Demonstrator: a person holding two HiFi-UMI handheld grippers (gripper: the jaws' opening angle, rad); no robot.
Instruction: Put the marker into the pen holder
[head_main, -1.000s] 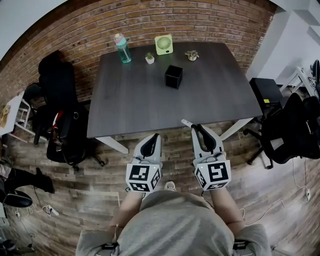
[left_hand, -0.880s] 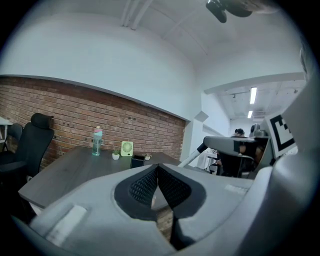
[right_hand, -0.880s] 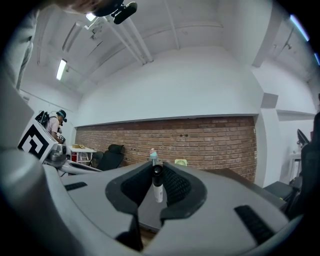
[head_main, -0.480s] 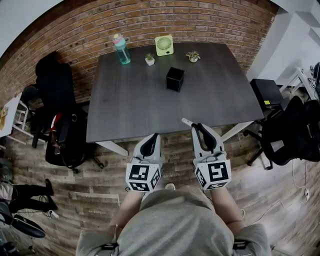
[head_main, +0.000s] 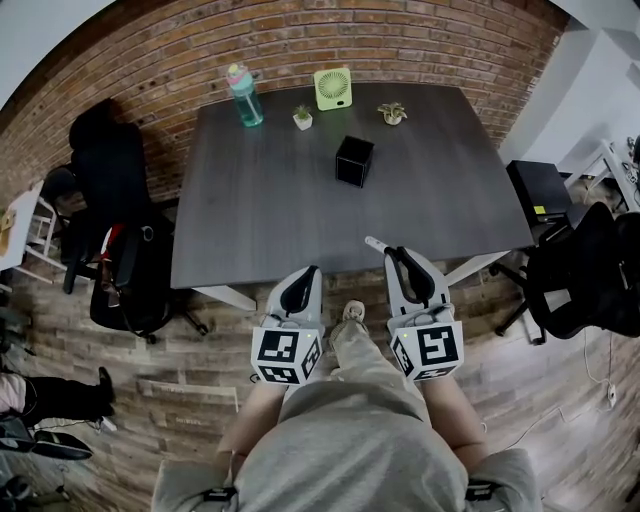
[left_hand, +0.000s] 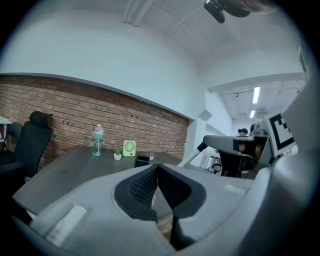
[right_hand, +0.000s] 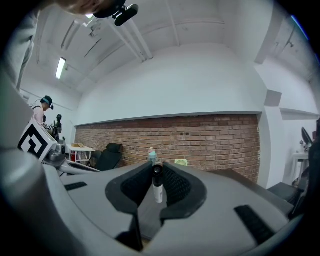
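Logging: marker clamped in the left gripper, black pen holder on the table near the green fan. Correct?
No. The right gripper view shows the marker clamped in the right gripper; the left gripper has its jaws together on nothing. The black pen holder is on the table near the green fan.

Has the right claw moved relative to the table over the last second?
Yes, slightly forward. In the head view the right claw and its marker reach further past the table's near edge, a little closer to the pen holder.
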